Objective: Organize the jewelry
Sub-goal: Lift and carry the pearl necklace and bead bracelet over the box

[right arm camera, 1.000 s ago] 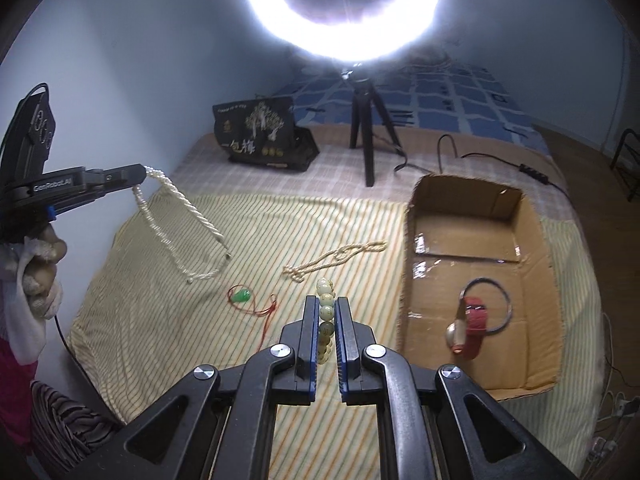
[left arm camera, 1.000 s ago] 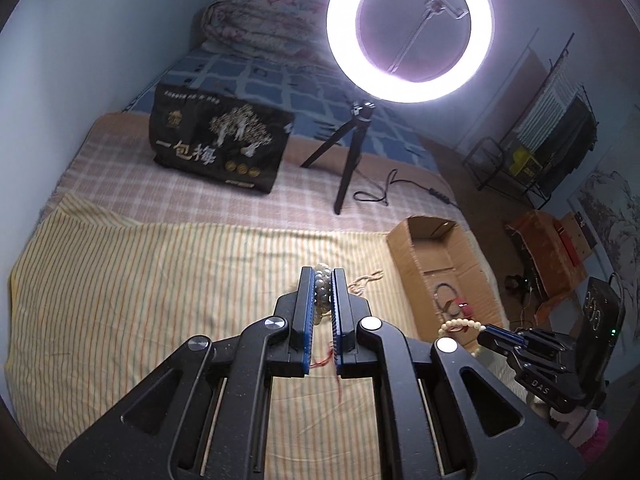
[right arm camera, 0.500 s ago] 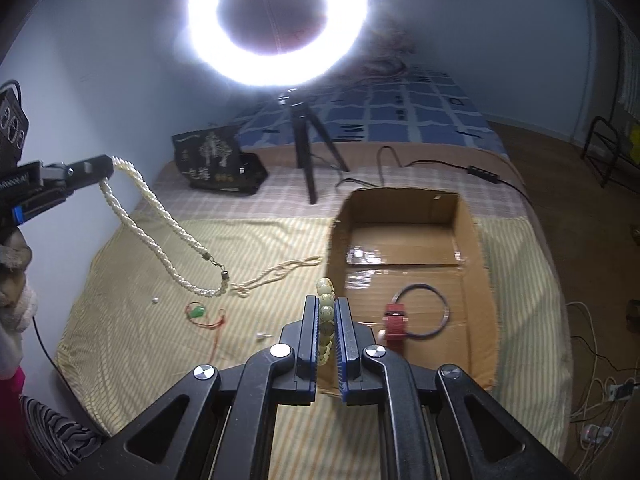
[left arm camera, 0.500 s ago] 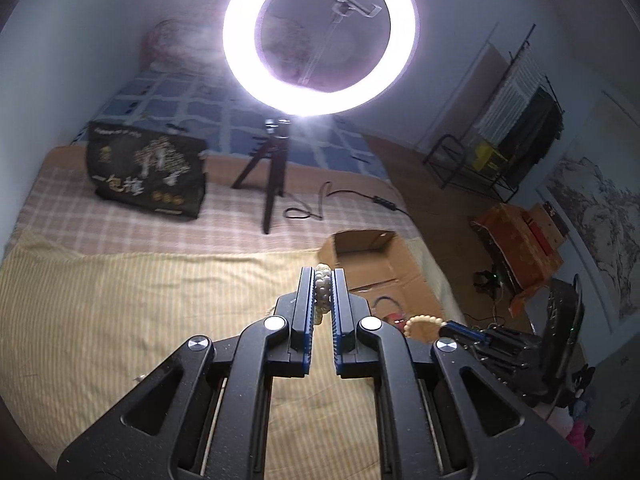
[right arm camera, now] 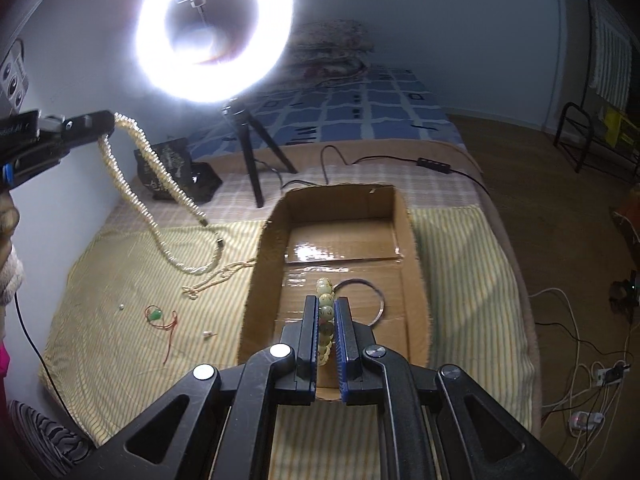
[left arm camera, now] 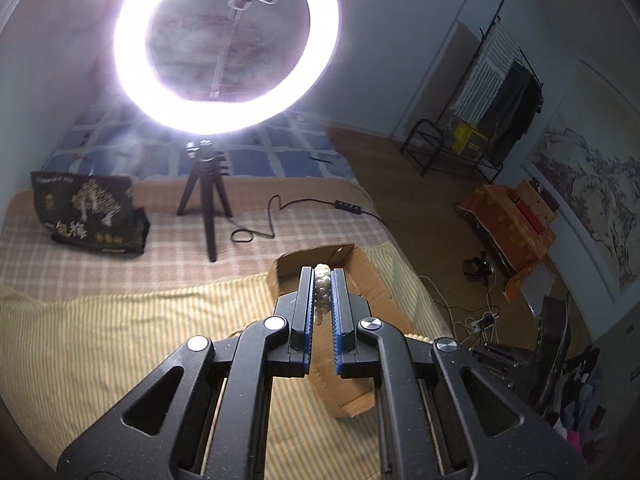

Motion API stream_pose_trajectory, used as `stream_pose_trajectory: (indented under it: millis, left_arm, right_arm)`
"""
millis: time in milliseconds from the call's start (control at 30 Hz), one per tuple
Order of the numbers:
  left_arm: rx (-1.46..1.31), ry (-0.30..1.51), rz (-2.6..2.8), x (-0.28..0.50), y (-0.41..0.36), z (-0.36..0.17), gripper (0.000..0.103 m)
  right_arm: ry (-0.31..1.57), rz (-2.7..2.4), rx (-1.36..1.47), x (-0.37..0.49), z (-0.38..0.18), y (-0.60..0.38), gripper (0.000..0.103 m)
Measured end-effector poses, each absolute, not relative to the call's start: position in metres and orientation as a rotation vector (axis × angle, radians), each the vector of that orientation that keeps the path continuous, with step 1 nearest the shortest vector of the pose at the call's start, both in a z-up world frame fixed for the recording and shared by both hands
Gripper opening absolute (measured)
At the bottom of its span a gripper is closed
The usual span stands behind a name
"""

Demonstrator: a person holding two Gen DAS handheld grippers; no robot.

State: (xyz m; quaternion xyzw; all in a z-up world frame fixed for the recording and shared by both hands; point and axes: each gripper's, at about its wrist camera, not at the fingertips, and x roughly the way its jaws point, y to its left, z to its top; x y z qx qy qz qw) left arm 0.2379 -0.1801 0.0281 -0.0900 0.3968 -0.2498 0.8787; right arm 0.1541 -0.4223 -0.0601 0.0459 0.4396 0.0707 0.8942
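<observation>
Right wrist view: right gripper [right arm camera: 327, 312] clenched on a pale green round-bead bracelet [right arm camera: 325, 303], held above the near part of the open brown cardboard box [right arm camera: 412, 240]. A thin dark metal bangle [right arm camera: 378, 298] lies on the box floor just right of the beads. At far left, the left gripper [right arm camera: 102, 126] is clenched on a twisted cream pearl rope necklace [right arm camera: 140, 200]; it hangs in a loop, low end touching the yellow striped cloth [right arm camera: 100, 320] left of the box. On the cloth near left: a small green pendant on red cord [right arm camera: 156, 315] and a thin cream chain [right arm camera: 216, 278] running up to the box's left wall. Left wrist view: pearl strand [left arm camera: 322, 286] pinched between blue pads [left arm camera: 307, 312], box [left arm camera: 372, 276] below and beyond the tips. Lit white ring light on a black tripod [right arm camera: 216, 32] stands on the bed behind.
</observation>
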Motion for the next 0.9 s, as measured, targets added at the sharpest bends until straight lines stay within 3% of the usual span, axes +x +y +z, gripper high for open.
stream_pose_trajectory:
  millis: [900]
  left_arm:
    - [-0.137,0.916,-0.534,0.303,-0.261,-0.012,0.005]
  right_arm:
    - [0.958,0.128,0.123,0.167,-0.082,-0.443,0.005]
